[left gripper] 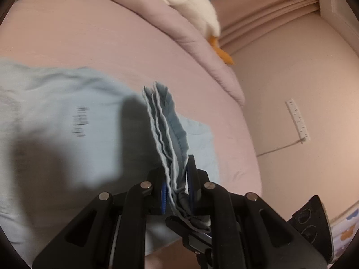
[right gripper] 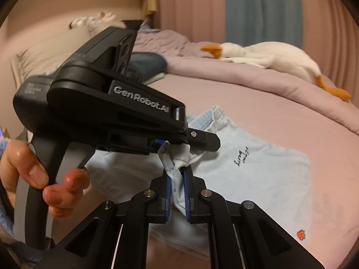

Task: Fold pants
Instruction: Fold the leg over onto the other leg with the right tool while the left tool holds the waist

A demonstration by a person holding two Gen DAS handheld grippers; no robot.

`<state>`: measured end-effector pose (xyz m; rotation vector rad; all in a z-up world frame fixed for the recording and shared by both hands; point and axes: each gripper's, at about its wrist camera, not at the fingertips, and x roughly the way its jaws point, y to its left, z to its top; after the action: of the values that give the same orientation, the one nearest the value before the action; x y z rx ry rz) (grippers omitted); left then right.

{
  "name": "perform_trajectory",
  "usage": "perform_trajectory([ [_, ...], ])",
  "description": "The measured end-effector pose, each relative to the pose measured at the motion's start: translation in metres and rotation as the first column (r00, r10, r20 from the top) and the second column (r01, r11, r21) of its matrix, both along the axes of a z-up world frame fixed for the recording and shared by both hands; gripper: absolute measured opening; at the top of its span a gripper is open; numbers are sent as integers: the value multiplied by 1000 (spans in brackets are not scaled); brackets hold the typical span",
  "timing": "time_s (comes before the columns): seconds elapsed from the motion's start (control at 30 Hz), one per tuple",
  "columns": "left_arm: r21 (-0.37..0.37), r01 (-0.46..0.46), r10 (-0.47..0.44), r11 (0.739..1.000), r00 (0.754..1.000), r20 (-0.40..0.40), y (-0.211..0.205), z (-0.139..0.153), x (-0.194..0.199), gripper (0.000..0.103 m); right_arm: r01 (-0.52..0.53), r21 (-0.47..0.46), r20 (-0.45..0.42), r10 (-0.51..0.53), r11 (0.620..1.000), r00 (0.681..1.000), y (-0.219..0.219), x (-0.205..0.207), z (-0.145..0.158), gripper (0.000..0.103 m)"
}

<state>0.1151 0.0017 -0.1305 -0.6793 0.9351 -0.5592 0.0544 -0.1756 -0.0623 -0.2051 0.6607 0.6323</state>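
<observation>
While spread on the bed (right gripper: 280, 121), the pants (right gripper: 258, 179) sit pinched in both tongs (left gripper: 176, 192) (right gripper: 178, 192).

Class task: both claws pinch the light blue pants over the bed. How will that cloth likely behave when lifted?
Likely floppy: the pants bunch and wrinkle between the right claw. Probably light: thin layered edges stand up from the left claw. The rest sags onto the bed, so it should drape.

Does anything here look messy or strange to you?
Nothing is damaged or spilled. The light blue pants lie partly folded on the pink bed, with both grippers, left and right, pinching bunched fabric. A plush goose sprawls on the duvet.
</observation>
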Motion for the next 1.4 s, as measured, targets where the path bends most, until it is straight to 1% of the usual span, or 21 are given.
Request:
perform_trajectory([
  [0.13, 65, -37, 40, 997, 998, -48, 13, -20, 0, 11, -40, -39, -57, 38, 998, 998, 18, 0, -20, 8],
  [0.2, 116, -65, 73, 991, 995, -73, 19, -29, -2, 12, -50, -56, -126, 43, 997, 991, 22, 4, -31, 22],
  [0.23, 126, -79, 90, 989, 992, -84, 22, -32, -2, 15, -59, -51, -164, 50, 997, 985, 22, 6, -35, 39],
  [0.27, 123, -91, 103, 988, 990, -93, 28, -34, -3, 15, -61, -41, -181, 52, 997, 982, 20, 5, -36, 45],
  [0.3, 121, -100, 111, 988, 989, -93, 33, -33, -4, 16, -64, -28, -178, 58, 998, 982, 16, 3, -32, 46],
  [0.33, 127, -110, 121, 986, 989, -87, 35, -29, -3, 22, -70, -16, -174, 67, 997, 982, 13, -1, -28, 46],
  [0.37, 137, -121, 132, 983, 988, -75, 38, -25, -4, 28, -71, -1, -173, 70, 997, 982, 6, -3, -23, 46],
  [0.4, 141, -131, 140, 981, 989, -56, 41, -18, -6, 29, -65, 27, -173, 69, 998, 983, -3, -4, -15, 46],
  [0.5, 130, -129, 132, 983, 991, -7, 38, -2, -8, 29, -7, 121, -175, 29, 993, 984, -37, -4, 5, 46],
  [0.57, 117, -90, 88, 989, 996, 27, 24, 8, -7, 29, 62, 144, -173, -37, 988, 984, -60, -1, 13, 46],
  [0.67, 127, -13, 6, 992, 998, 55, -7, 13, -5, 27, 185, 105, -194, -163, 977, 967, -88, 9, 10, 46],
  [0.73, 173, 24, -33, 985, 998, 50, -27, 7, -2, 27, 255, 58, -229, -236, 965, 944, -102, 13, 0, 45],
  [0.83, 255, 24, -31, 967, 999, 23, -37, -12, -1, 21, 299, -33, -279, -296, 954, 913, -107, 24, -17, 35],
  [0.87, 306, 13, -15, 952, 1000, 3, -34, -19, -2, 16, 303, -64, -297, -308, 951, 904, -110, 23, -25, 28],
  [0.9, 324, 7, -1, 946, 1000, -20, -28, -29, -5, 9, 302, -78, -300, -311, 950, 902, -111, 25, -28, 26],
  [0.93, 319, -1, 8, 948, 1000, -21, -22, -32, -8, 0, 300, -83, -300, -311, 950, 902, -110, 25, -26, 26],
  [1.03, 263, 2, 7, 965, 1000, -30, -3, -37, -20, 0, 282, -82, -290, -294, 956, 911, -96, 24, -10, 26],
  [1.1, 260, 5, -3, 966, 1000, -9, 0, -36, -27, 0, 206, -16, -305, -201, 979, 931, -77, 37, -2, 26],
  [1.17, 263, 6, -4, 965, 1000, -7, -1, -36, -26, 0, 150, 18, -326, -136, 989, 935, -60, 45, -2, 26],
  [1.3, 231, 5, -1, 973, 1000, -18, -5, -35, -21, 1, 54, 38, -353, -37, 998, 935, -5, 78, -10, 26],
  [1.4, 216, 12, -8, 976, 1000, -16, 2, -36, -27, 1, 37, 9, -409, -31, 999, 912, 26, 107, -29, 20],
])
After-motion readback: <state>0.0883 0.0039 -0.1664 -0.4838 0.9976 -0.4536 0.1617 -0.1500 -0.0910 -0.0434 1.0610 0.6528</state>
